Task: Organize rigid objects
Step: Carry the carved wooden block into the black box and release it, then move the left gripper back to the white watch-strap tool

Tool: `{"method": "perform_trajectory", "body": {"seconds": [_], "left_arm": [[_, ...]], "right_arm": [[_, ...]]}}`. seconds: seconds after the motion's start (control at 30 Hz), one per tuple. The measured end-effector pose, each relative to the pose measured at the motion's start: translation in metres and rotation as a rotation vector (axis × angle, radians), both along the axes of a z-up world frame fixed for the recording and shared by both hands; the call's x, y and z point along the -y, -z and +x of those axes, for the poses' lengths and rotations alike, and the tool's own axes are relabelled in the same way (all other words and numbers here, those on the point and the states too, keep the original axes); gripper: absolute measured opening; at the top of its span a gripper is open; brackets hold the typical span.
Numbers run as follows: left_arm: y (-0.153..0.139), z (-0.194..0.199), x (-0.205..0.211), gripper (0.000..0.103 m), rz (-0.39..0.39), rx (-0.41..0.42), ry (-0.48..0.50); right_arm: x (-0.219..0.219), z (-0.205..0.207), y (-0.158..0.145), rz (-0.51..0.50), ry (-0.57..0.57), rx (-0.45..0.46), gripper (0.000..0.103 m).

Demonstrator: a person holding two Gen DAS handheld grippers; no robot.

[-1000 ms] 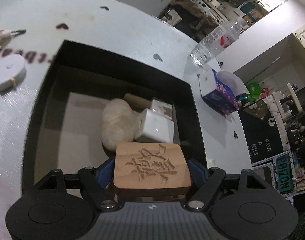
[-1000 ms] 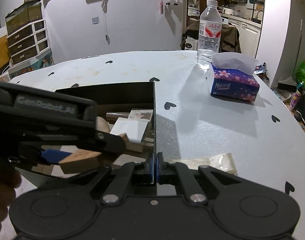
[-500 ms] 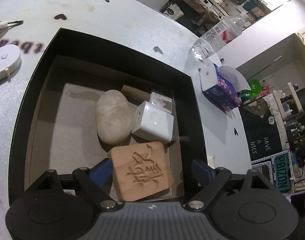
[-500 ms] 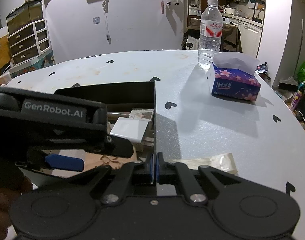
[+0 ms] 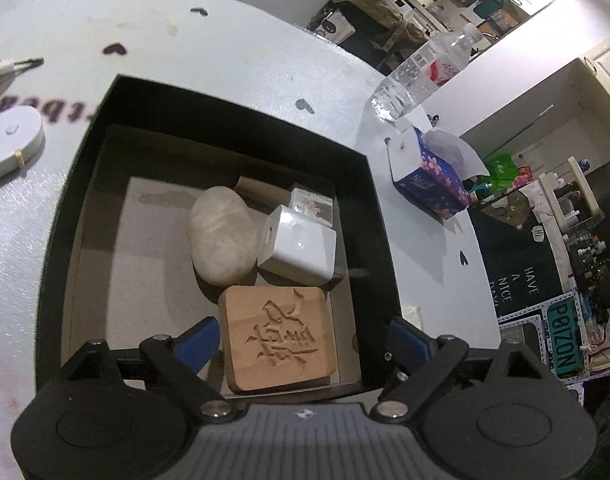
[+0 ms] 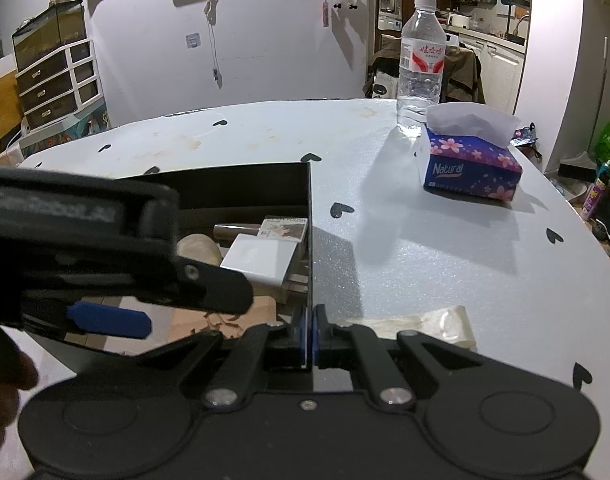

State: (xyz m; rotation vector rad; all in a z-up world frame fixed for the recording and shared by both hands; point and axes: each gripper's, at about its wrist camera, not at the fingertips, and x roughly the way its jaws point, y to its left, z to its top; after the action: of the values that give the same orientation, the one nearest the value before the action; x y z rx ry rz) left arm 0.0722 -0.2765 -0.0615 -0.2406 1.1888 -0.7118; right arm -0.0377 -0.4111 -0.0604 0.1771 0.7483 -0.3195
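A carved wooden block [image 5: 279,336] lies flat in the near right of the black box [image 5: 109,104]. Behind it lie a pale stone [image 5: 221,240], a white charger cube [image 5: 299,250], a small printed box [image 5: 313,204] and a wooden stick [image 5: 257,190]. My left gripper [image 5: 301,340] is open above the block, its blue pads apart on either side. My right gripper [image 6: 309,334] is shut on the box's right wall [image 6: 309,240]. The left gripper's body [image 6: 105,256] hides part of the box in the right wrist view.
On the white table [image 6: 425,260] stand a water bottle [image 6: 421,64] and a tissue box [image 6: 471,164] at the far right. A clear wrapper [image 6: 429,322] lies near the right gripper. A white tape measure [image 5: 13,140] and pens [image 5: 9,68] lie left of the box.
My left gripper opened and let the wooden block go; it now lies on the box floor. The left gripper has pulled back a little. The right gripper stays clamped on the wall.
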Motion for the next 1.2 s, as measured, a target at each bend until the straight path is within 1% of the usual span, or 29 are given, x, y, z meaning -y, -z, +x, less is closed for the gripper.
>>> {"method": "perform_trajectory", "body": {"seconds": [0.13,0.27,0.47,0.6,0.67,0.77,0.9,1.1,1.2], "left_arm": [[-0.009,-0.004,-0.003,0.095,-0.005,0.045,0.017],[-0.023,-0.009,-0.01,0.097,-0.002,0.132,0.013],[-0.051,-0.021,-0.024,0.102,0.01,0.328,-0.013],[-0.063,-0.026,-0.037,0.103,0.024,0.442,-0.028],[-0.068,-0.025,-0.042,0.103,0.037,0.484,-0.042],[-0.071,-0.025,-0.054,0.103,0.053,0.532,-0.076],[-0.072,-0.018,-0.075,0.103,0.084,0.577,-0.131],[-0.067,-0.003,-0.11,0.103,0.133,0.657,-0.195],[-0.06,0.004,-0.127,0.103,0.16,0.691,-0.206]], "right_arm": [[0.0,0.0,0.0,0.001,0.0,0.0,0.004],[0.001,0.0,0.002,0.004,0.0,0.0,0.004],[0.002,0.001,0.002,0.005,0.002,0.0,0.004],[0.002,0.0,0.002,0.007,0.002,0.0,0.004],[0.002,0.001,0.002,0.006,0.002,0.0,0.004],[0.002,0.001,0.002,0.005,0.002,0.0,0.004],[0.002,0.0,0.001,0.002,0.002,0.001,0.004],[-0.001,0.0,0.0,-0.006,0.011,-0.006,0.004],[-0.003,0.002,-0.001,-0.018,0.016,-0.013,0.004]]}}
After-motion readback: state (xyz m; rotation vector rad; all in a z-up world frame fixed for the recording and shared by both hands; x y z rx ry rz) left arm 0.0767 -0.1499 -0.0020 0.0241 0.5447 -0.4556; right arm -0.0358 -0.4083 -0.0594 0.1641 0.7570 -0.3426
